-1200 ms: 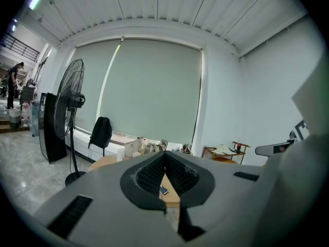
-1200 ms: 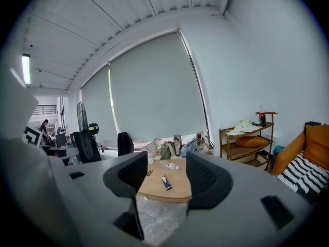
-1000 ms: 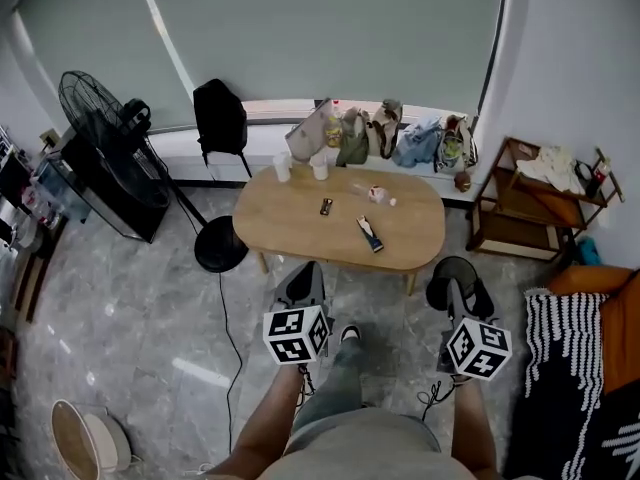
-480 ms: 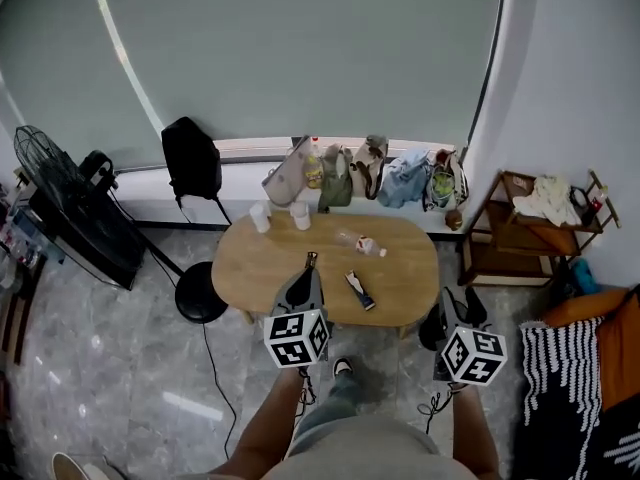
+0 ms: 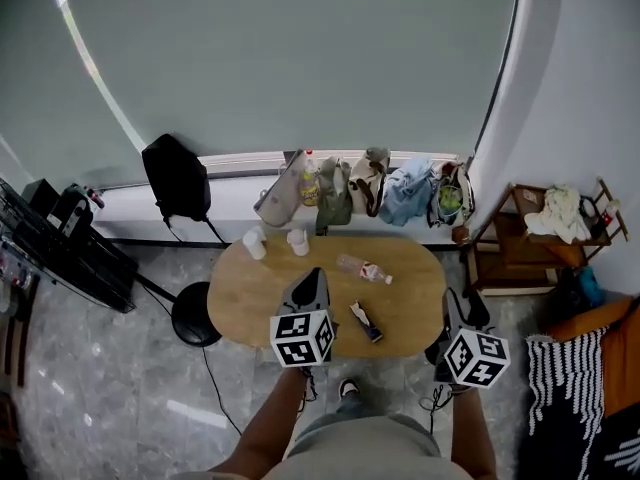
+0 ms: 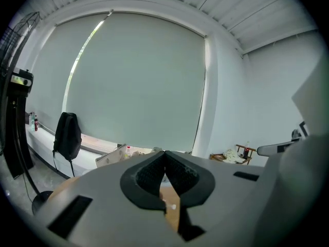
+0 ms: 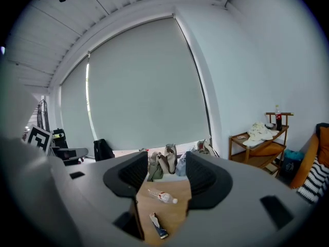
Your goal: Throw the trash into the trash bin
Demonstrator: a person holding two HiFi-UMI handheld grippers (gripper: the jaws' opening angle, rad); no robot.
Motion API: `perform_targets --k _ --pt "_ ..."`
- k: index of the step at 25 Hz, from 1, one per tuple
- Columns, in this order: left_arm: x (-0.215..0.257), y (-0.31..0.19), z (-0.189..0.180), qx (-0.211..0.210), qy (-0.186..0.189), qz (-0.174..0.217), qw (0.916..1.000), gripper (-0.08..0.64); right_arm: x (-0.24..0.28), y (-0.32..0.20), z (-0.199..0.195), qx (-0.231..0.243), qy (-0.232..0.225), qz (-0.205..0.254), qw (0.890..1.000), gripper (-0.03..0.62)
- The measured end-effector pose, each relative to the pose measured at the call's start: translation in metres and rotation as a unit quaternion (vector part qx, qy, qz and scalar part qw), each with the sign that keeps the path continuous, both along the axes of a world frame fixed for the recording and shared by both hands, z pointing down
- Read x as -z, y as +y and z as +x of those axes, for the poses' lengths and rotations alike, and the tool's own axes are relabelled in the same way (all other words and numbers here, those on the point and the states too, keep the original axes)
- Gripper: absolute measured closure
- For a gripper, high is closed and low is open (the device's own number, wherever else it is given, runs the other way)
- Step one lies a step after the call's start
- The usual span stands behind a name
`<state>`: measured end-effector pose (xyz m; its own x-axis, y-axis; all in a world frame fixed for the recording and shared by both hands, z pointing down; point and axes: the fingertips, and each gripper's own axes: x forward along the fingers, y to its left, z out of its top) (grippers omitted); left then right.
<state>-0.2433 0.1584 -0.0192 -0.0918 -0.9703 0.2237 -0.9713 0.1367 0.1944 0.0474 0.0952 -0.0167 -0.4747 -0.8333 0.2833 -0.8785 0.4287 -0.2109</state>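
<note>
Hidden: the left gripper covers the near middle of the worktop in the head view, and the right gripper covers its near right rim; a black stand is cut off at the left edge
Hard to make out: the print on the wrapper is too small to read
Left jaws: clenched together, nothing between them
Right jaws: released and apart, holding nothing; the worktop shows through the gap
Bottle: the clear bottle lies on its side on the far right half of the worktop, long axis running far-left to near-right, white cap at the near-right end
Wrapper: flat near the front rim, between the two grippers, long axis also far-left to near-right, dark end nearest the person
Cups: two white cups upright at the far left rim, well apart from the bottle
Edges: bags line the sill behind the far rim; a wooden rack stands near the right end; a black round base sits just beside the left end
Open room: bare wood left of the left gripper; grey floor to the left
</note>
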Motion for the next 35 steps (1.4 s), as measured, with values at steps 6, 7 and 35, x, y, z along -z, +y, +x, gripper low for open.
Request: perform_targets --k 6,7,35 --pt "-0.021 -0.025 -0.032 0.006 0.009 -0.023 0.9997 0.541 -0.015 -0.029 -0.037 0.01 0.004 -0.018 1.0 0.356" --pt "-0.026 -0.027 -0.036 0.011 0.011 -0.029 0.9995 0.541 -0.019 -0.033 -0.042 0.015 0.006 -0.023 1.0 0.356" --pt "-0.216 -0.014 -0.077 0.146 0.057 -0.153 0.9757 0.541 -0.19 -0.119 -0.154 0.211 0.078 -0.113 0.968 0.351"
